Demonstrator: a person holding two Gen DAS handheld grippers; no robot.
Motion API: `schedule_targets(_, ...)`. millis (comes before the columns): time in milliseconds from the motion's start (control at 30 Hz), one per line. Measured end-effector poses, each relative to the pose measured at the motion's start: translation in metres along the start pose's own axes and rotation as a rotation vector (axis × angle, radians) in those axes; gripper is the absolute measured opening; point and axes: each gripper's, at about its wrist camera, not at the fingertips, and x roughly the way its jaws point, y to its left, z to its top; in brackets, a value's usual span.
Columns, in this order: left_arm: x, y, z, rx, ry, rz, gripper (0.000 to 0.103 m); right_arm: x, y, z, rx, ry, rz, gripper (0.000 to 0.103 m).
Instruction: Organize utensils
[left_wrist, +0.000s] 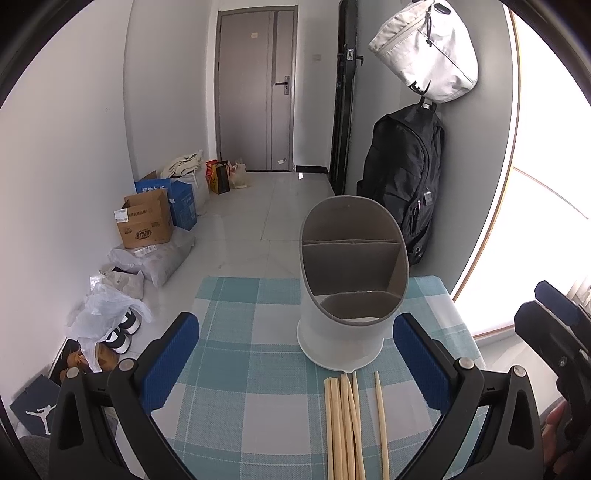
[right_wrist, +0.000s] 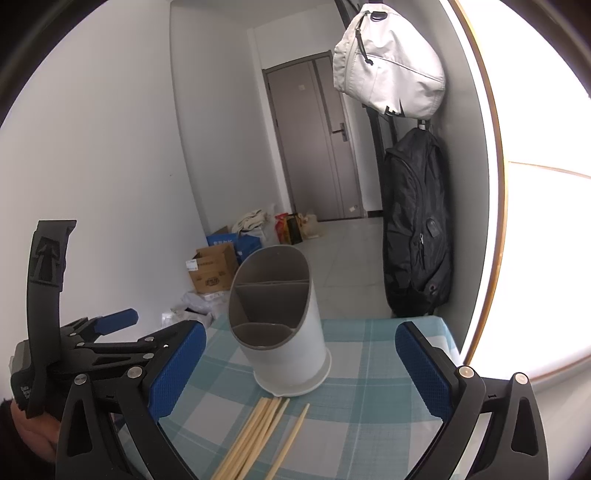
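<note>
While chopsticks (left_wrist: 349, 424) lie between left claw (left_wrist: 295, 369), gaping

Both views are taken low over the checked tablecloth (left_wrist: 251, 332), facing the far door (left_wrist: 255, 92). The white holder (left_wrist: 347, 295) and chopsticks (left_wrist: 343, 424) are shared, seen close between each set of tongs, slightly leftward in the right-hand view.
</note>
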Motion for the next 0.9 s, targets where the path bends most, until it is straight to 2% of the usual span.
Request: schedule_targets(900,0.0006,0.0014,-0.0004,-0.010,0.011,-0.004,0.102,0.0005,0.0003,-0.0002,-0.002,0.000,0.001,0.103)
